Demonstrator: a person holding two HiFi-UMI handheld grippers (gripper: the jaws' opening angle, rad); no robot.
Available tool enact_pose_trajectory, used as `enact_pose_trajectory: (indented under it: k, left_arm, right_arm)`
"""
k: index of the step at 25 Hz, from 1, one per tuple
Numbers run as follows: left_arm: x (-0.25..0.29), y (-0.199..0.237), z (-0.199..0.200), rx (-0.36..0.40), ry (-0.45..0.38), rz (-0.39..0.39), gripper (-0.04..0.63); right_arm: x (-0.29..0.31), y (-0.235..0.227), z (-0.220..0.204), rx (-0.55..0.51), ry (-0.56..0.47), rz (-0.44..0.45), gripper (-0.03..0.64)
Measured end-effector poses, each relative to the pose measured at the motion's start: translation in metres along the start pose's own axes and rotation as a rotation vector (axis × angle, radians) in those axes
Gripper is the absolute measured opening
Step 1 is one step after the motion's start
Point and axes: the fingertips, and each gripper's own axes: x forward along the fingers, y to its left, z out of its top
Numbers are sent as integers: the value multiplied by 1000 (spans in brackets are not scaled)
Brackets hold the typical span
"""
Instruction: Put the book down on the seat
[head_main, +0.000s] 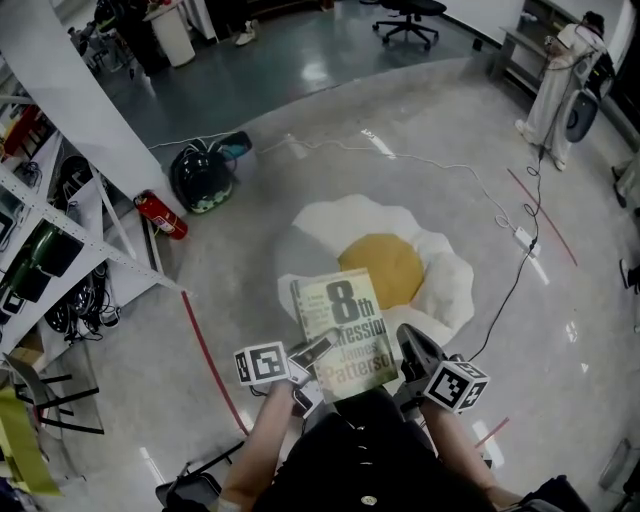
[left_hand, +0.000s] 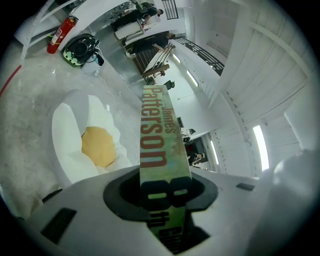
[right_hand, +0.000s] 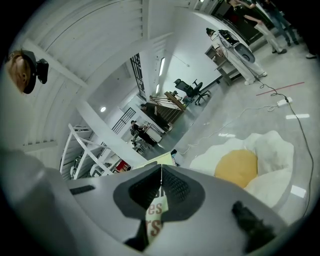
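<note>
Your book (head_main: 345, 335) sits between left gripper (head_main: 308, 358) and right gripper (head_main: 408, 352), at near edge of the seat (head_main: 445, 275); backpack (head_main: 203, 176) lies far left.

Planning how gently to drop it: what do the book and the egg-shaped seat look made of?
The book looks like a paperback: a thin paper cover, printed green, with a slight sheen. The seat looks like soft plush fabric over stuffing: a matte, puffy, lobed white edge and a raised yellow centre. Its filling is not visible.
</note>
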Motion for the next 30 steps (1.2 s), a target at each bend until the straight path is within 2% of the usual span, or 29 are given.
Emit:
enact_pose_trajectory:
  k: [5,11,20,25,30]
  left_arm:
    - [22,20,14,-11,22,30,161]
    - [66,23,45,-29,54,63,161]
    - [109,46,67,-27,138,97,161]
    - [126,65,79,-79,183,99,161]
    - [145,103,86,-123,229,107,161]
  right_arm:
    - [13,-27,8,29,-3,-11,12]
    - [40,-55,40,48,40,-14,12]
    - [72,-91,60,87,66,-23,12]
    - [94,-109,65,112,82,-18,12]
    - [120,-134,57,144,77,-26,12]
